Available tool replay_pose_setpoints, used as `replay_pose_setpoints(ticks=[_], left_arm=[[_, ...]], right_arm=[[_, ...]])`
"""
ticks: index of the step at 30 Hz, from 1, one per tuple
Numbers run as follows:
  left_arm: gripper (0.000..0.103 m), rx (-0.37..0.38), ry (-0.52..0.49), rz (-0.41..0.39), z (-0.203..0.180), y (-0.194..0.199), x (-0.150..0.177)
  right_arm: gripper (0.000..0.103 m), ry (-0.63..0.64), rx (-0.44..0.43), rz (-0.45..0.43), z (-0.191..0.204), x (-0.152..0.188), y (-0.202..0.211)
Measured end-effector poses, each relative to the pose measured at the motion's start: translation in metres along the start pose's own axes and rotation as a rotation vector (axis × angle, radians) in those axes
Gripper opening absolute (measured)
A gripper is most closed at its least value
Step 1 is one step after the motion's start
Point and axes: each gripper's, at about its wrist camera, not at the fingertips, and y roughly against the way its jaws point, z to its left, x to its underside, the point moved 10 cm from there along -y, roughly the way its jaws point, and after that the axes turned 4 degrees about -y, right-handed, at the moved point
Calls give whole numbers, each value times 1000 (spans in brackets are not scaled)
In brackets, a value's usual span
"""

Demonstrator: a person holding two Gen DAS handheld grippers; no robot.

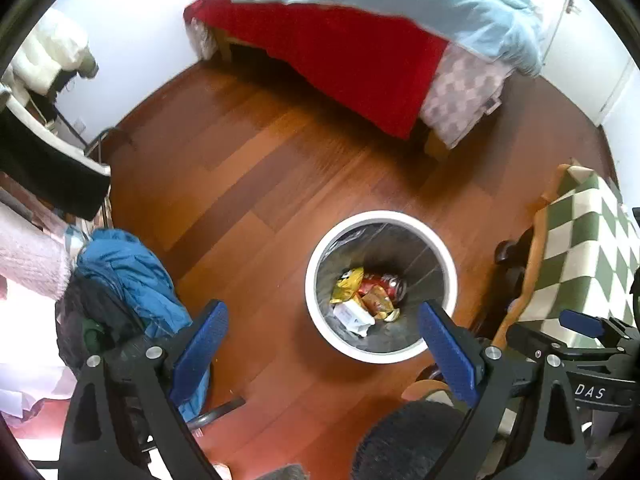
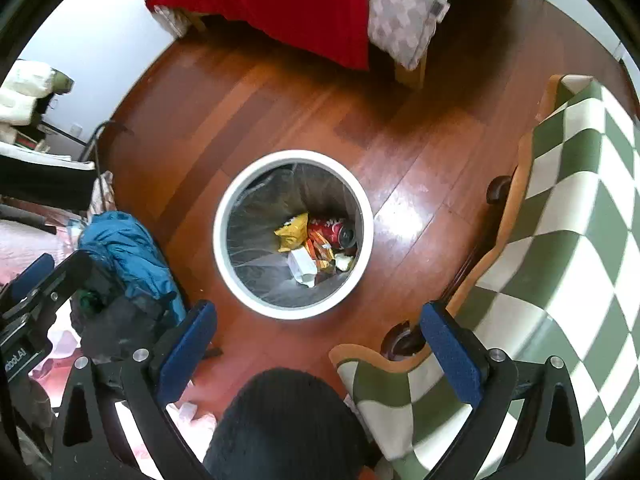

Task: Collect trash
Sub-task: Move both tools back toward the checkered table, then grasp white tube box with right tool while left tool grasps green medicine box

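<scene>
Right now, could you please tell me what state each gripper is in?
Left gripper: open, holding nothing, above the trash bin.
Right gripper: open, holding nothing, above the same bin.

Cut off and unclear

The bed (image 2: 304,4) runs off the far edge; the checkered blanket (image 2: 580,240) runs off the right. Labels on the trash (image 2: 316,244) inside the bin (image 2: 224,248) are too small to read.

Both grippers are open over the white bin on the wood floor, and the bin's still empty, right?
Not empty. Both wrist views show the white bin already holding trash: a red can, a yellow wrapper and white paper. The left gripper and right gripper are open.
</scene>
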Motion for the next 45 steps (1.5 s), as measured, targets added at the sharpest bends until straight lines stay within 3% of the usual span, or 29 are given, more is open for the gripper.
replay_pose_setpoints(ticks=[11, 17, 23, 29, 34, 37, 44, 45], left_arm=[[97, 36, -46, -161, -41, 97, -10], [97, 89, -102, -209, -95, 129, -16], [97, 178, -196, -171, -195, 118, -11], [97, 217, -335, -126, -317, 89, 2], [97, 234, -451, -27, -412, 47, 28], [101, 244, -520, 36, -459, 23, 48], [102, 215, -614, 70, -512, 3, 73], [102, 213, -621, 74, -516, 3, 75]], right_arm=[[103, -39, -123, -195, -16, 16, 126], [103, -156, -206, -275, -63, 33, 182], [103, -332, -145, -339, -169, 55, 220], [103, -600, 9, -358, -330, 90, 234], [102, -813, 133, -326, -468, 120, 227], [102, -896, 178, -287, -529, 133, 214], [88, -917, 252, -187, -598, 133, 176], [82, -921, 245, -182, -605, 132, 171]])
